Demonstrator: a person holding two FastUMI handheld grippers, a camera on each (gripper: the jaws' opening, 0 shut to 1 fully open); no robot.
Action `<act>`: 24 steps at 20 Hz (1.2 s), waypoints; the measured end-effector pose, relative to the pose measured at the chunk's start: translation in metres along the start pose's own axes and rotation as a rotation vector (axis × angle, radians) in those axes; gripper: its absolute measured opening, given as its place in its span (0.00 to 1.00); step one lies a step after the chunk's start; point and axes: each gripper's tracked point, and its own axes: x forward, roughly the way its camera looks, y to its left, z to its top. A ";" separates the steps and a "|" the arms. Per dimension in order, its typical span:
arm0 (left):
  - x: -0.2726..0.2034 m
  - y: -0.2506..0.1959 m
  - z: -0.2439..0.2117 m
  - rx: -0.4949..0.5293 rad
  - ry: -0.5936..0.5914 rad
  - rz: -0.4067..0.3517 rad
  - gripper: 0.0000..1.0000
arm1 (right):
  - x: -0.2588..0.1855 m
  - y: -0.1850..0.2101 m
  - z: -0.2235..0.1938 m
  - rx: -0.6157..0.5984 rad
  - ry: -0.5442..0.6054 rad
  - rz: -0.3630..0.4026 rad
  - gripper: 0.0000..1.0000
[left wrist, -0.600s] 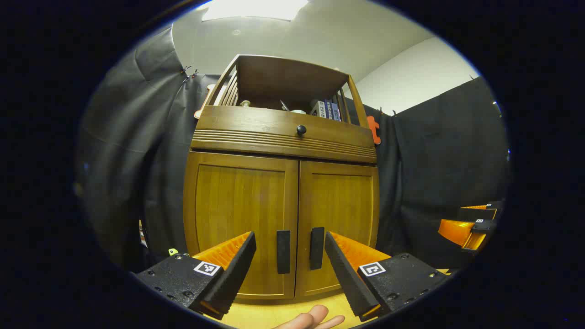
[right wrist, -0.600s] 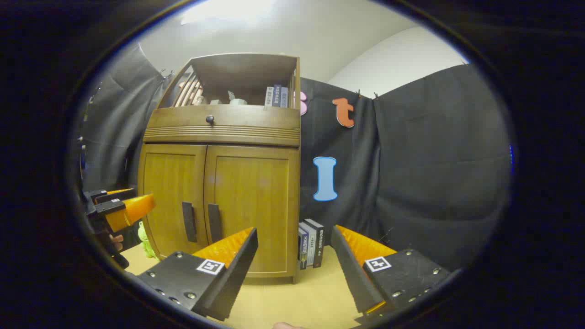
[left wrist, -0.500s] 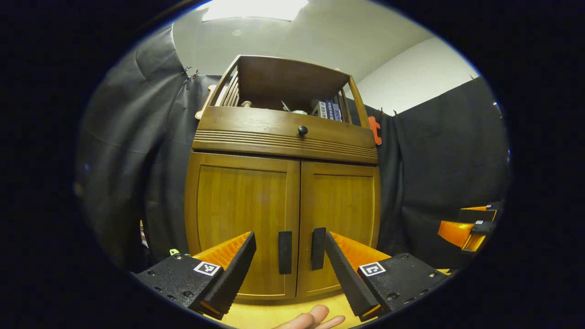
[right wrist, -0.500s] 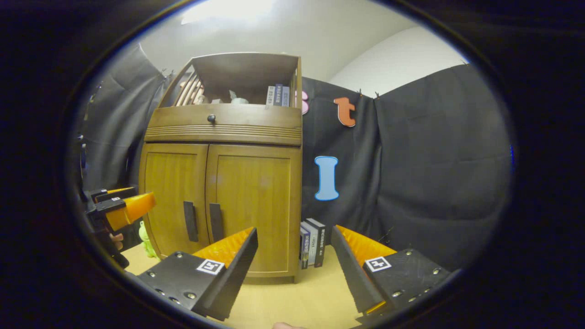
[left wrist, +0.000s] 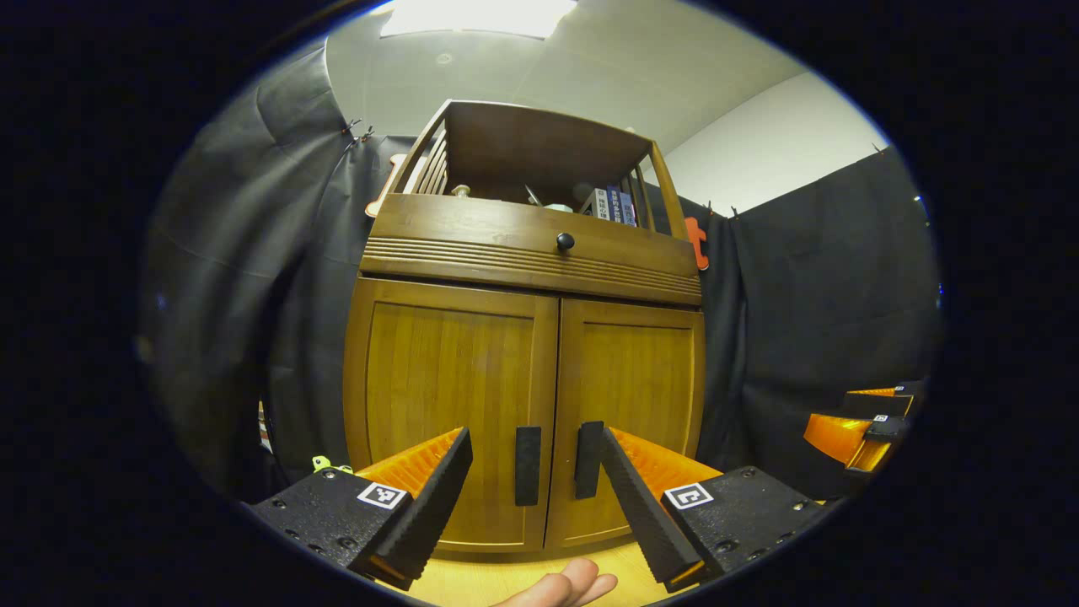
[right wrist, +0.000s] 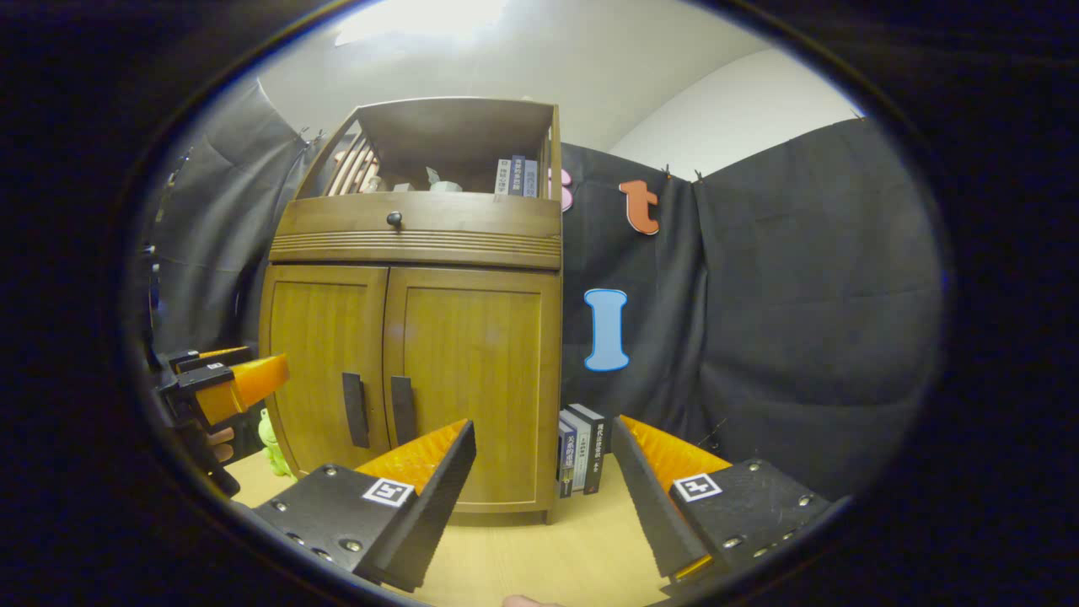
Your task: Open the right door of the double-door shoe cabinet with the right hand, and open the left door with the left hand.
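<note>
In the left gripper view, the left gripper [left wrist: 533,472] is spread wide and holds nothing. It points at the middle of the wooden shoe cabinet [left wrist: 527,371], which stands on a light wooden floor [left wrist: 514,577] against the black cloth wall. Both doors are shut. The left door [left wrist: 447,405] and the right door [left wrist: 628,405] meet in the middle, and each has a dark upright handle near the seam: the left handle [left wrist: 528,465] and the right handle [left wrist: 587,459]. Both handles show in the gap between the fingers, but the fingers do not touch them. Above the doors is a drawer [left wrist: 531,244] with a small round knob [left wrist: 565,242]. On top is an open shelf with some books [left wrist: 613,206]. A fingertip of the person's hand [left wrist: 565,588] peeks in at the bottom. The right gripper [left wrist: 860,421] shows far off at the right edge, away from the cabinet. In the right gripper view, the right gripper [right wrist: 544,480] is also spread wide and holds nothing. The shoe cabinet [right wrist: 413,337] stands to the left of it, with both doors shut. A few books [right wrist: 580,459] stand on the floor just beside the cabinet's right side, seen between the fingers. The left gripper [right wrist: 223,388] shows at the left edge, in front of the cabinet. A small green toy [right wrist: 271,443] sits on the floor near the cabinet's left corner.
</note>
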 end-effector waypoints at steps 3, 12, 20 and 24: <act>0.001 0.006 0.001 0.006 -0.003 0.017 0.92 | 0.011 0.006 0.003 0.003 0.004 0.017 0.96; 0.010 0.030 -0.007 0.015 0.046 0.023 0.95 | 0.074 0.056 0.011 0.013 0.009 0.117 0.94; 0.023 0.079 -0.010 0.036 0.063 0.090 0.91 | 0.124 0.144 -0.008 0.020 0.090 0.270 0.94; 0.029 0.102 -0.015 0.072 0.075 0.133 0.96 | 0.139 0.180 -0.034 -0.008 0.119 0.294 0.96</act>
